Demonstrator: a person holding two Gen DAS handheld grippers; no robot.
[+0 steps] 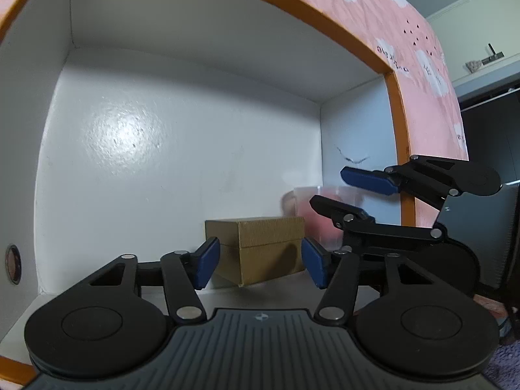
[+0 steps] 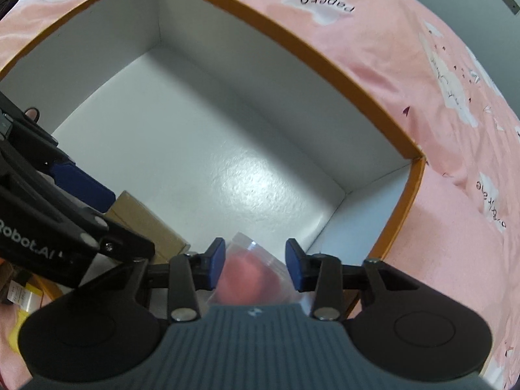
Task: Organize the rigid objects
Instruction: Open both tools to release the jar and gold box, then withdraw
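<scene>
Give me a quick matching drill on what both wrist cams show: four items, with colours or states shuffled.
Things:
1. small box
2. clear container
3. big box rim
4. left gripper

States:
A. orange
B. open, pads either side of the brown carton
C. brown cardboard, on the white floor
D. see-through, something pink inside

Pairs: 1-C, 2-D, 3-A, 4-B
</scene>
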